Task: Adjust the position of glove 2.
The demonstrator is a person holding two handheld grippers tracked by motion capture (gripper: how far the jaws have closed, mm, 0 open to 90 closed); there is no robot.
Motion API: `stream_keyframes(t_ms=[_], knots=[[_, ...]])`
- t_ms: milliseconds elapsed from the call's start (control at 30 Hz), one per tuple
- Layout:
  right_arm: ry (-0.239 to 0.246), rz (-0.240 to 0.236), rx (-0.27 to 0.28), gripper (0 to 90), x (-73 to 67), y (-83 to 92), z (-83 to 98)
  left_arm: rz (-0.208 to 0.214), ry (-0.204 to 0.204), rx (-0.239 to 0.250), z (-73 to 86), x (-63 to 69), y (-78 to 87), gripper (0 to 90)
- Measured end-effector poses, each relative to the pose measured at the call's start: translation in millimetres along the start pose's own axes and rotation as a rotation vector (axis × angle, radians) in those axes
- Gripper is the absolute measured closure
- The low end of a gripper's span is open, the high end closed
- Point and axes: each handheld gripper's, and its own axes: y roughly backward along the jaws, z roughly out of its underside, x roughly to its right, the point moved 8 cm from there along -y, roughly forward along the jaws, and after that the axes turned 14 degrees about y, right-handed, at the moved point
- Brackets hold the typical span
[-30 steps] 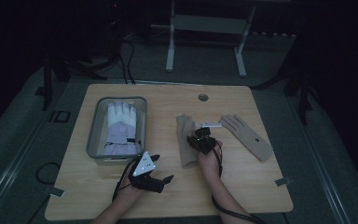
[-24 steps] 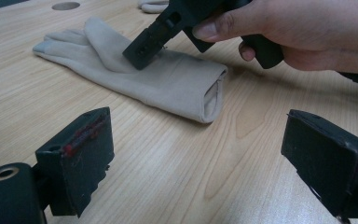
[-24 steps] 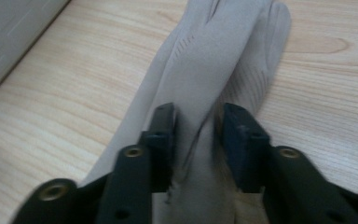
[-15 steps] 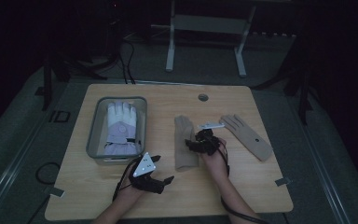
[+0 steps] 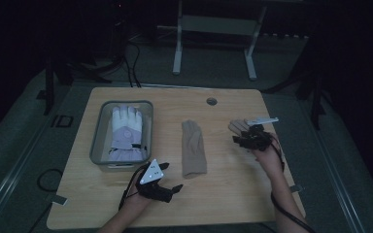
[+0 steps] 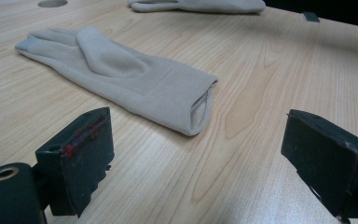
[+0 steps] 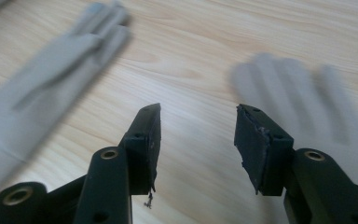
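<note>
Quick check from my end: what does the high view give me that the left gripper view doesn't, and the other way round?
High view: the clear plastic bin at the table's left holding a white and lilac glove, the round hole in the tabletop's far side, both hands, and the right gripper open over the far beige knit glove.

Left gripper view: the near beige knit glove's cuff opening and thumb folded across its palm, seen close between the left gripper's open, empty jaws.

Both: the light wooden table and the two beige gloves lying flat.

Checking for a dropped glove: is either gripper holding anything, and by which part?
Nothing is held. The left gripper and right gripper are open over bare table.
</note>
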Motion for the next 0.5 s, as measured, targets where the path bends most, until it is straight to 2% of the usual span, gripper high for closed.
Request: stream_keyframes(t_ms=[100, 167, 300, 367, 433, 500], knots=[[-0.021, 0.037, -0.035, 50.0, 21.8, 8.9, 9.6, 0.036, 0.041, 0.004, -0.8, 1.9, 0.0, 9.3], [-0.028, 0.045, -0.041, 50.0, 30.6, 11.7, 13.5, 0.036, 0.042, 0.017, -2.5, 1.9, 0.5, 9.3], [0.025, 0.059, -0.078, 47.3, 47.5, 6.8, 26.0, 0.028, 0.024, 0.018, -2.5, 2.8, 0.8, 9.3], [0.032, 0.061, -0.099, 46.9, 53.5, 2.6, 31.8, 0.029, 0.018, 0.016, -1.9, 3.4, 0.6, 9.3], [0.059, 0.063, -0.149, 45.7, 57.2, -4.4, 39.4, 0.040, 0.030, 0.013, -2.0, 4.9, 0.0, 9.4], [0.075, 0.051, -0.191, 45.7, 58.8, -14.2, 46.9, 0.034, 0.019, 0.011, -2.0, 6.3, -1.0, 9.3]])
